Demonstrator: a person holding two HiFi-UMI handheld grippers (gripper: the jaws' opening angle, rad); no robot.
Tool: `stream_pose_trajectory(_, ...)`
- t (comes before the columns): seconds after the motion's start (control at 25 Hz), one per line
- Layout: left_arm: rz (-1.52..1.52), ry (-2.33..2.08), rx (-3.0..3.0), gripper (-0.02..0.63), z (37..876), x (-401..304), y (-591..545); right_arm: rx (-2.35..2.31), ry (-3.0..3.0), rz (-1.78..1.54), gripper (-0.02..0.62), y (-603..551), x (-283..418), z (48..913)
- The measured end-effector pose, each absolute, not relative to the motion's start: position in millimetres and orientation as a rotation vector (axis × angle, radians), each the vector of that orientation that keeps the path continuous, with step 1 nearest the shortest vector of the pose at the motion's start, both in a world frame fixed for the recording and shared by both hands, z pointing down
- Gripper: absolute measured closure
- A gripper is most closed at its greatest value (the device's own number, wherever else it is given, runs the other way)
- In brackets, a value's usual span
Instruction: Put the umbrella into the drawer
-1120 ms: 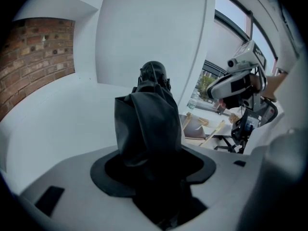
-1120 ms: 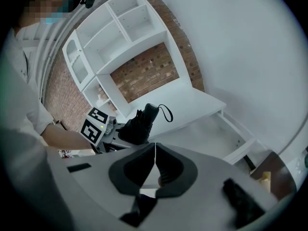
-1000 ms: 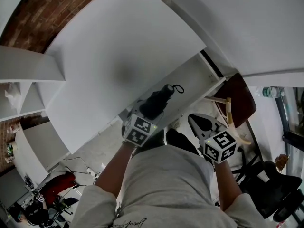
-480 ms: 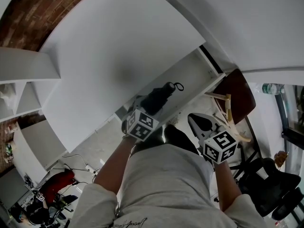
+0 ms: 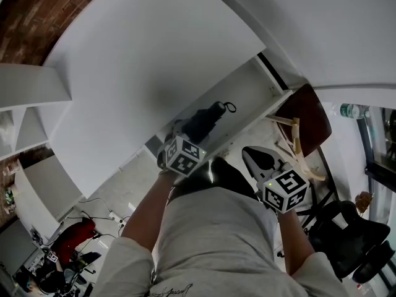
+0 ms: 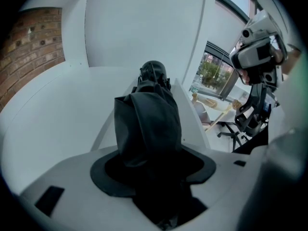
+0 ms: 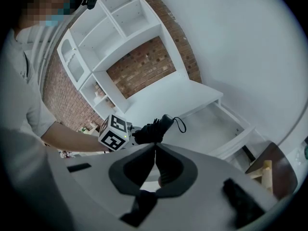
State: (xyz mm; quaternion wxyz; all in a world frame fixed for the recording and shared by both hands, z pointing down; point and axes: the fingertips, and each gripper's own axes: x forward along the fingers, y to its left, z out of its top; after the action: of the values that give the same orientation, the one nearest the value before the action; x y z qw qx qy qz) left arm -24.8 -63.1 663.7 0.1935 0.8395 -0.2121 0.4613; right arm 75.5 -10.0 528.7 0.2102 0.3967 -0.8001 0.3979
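A folded black umbrella (image 5: 202,122) with a wrist loop hangs low over the open white drawer (image 5: 250,94). My left gripper (image 5: 184,142) is shut on its near end, jaws wide around the bundled fabric. In the left gripper view the umbrella (image 6: 149,121) fills the gap between the jaws of the left gripper (image 6: 153,163) and points into the drawer (image 6: 188,117). My right gripper (image 5: 262,163) hangs to the right above the person's lap, shut and empty. In its own view the right gripper (image 7: 155,150) looks toward the umbrella (image 7: 155,128) and the drawer (image 7: 219,126).
A wide white cabinet top (image 5: 154,60) runs above the drawer. A wooden chair with a brown seat (image 5: 307,121) stands right of the drawer, a black office chair (image 5: 352,234) beyond it. White shelves (image 5: 31,91) and a brick wall (image 5: 31,17) lie left. Cables and gear (image 5: 62,255) clutter the floor.
My left gripper has sunk with the umbrella, bringing it lower over the drawer. The right gripper has stayed where it was.
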Motion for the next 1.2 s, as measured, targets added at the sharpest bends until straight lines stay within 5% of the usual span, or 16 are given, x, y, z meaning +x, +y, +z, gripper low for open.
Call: stream_pose_trajectory(1.2,1.348,-0.589,2.277,0.333,718,-17,-74,1.092,-2.192,1.173,0.566,-5,72,546)
